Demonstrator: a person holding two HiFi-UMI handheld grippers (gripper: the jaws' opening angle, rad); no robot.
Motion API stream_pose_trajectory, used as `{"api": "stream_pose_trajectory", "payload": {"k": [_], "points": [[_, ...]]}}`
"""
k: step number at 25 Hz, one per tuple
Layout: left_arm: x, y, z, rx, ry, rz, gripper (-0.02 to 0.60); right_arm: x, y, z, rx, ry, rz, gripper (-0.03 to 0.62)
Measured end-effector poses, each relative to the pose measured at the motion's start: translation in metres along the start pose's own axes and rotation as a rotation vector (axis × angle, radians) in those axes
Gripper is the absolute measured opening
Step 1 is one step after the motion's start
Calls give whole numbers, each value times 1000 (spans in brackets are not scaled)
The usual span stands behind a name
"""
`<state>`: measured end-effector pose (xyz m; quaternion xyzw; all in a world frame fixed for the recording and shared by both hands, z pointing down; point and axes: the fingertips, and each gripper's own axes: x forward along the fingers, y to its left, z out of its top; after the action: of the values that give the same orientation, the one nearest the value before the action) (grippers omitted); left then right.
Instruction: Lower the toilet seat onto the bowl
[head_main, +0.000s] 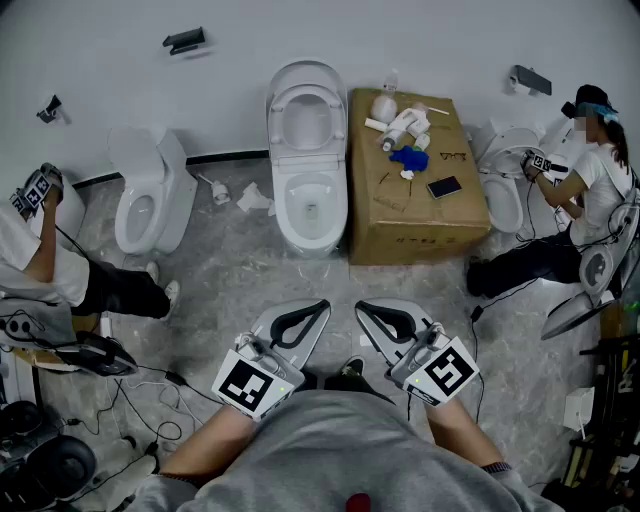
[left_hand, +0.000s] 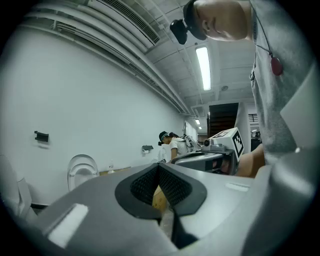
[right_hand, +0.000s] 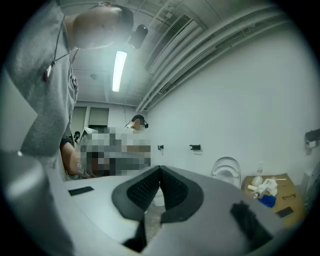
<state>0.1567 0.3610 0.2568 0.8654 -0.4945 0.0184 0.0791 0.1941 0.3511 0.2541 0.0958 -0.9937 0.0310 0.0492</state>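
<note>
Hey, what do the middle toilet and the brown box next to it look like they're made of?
Toilet: probably glazed white ceramic, since it looks smooth and glossy. Its raised seat may be plastic, but that is hard to confirm. Box: plain brown cardboard, judging by its matte faces and creased edges.

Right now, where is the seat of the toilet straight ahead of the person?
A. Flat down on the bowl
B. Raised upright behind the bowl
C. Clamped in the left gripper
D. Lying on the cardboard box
B: in the head view the toilet seat stands raised at the back, leaving the bowl below it open.
</note>
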Motion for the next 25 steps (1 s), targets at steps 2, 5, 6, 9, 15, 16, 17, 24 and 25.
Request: {"api": "stream_pose_trajectory", "payload": {"k": [2, 5, 6, 9, 15, 16, 17, 24, 25], "points": [[0, -3, -1, 3, -3, 0, 8, -3, 1, -1, -1, -2, 0, 13], [0, -8, -6, 18, 3, 6, 8, -8, 0, -2, -3, -5, 1, 14], [-1, -10, -8, 27, 8, 10, 8, -11, 0, -2, -5, -7, 2, 14], [0, -14, -7, 44, 9, 28, 8, -17, -1, -2, -14, -7, 7, 12], [7, -23, -5, 52, -13, 55, 8, -32, -10, -2, -11, -16, 3, 14], [10, -24, -6, 50, -11, 60, 8, -36, -12, -2, -7, -17, 3, 14], [13, -26, -6, 49, -10, 65, 8, -40, -15, -3, -4, -16, 2, 14], [25, -36, -7, 67, -12, 89, 8, -59, -27, -10, 4, -5, 1, 14], [27, -35, -8, 68, -12, 90, 8, -59, -30, -10, 5, -6, -2, 14]]}}
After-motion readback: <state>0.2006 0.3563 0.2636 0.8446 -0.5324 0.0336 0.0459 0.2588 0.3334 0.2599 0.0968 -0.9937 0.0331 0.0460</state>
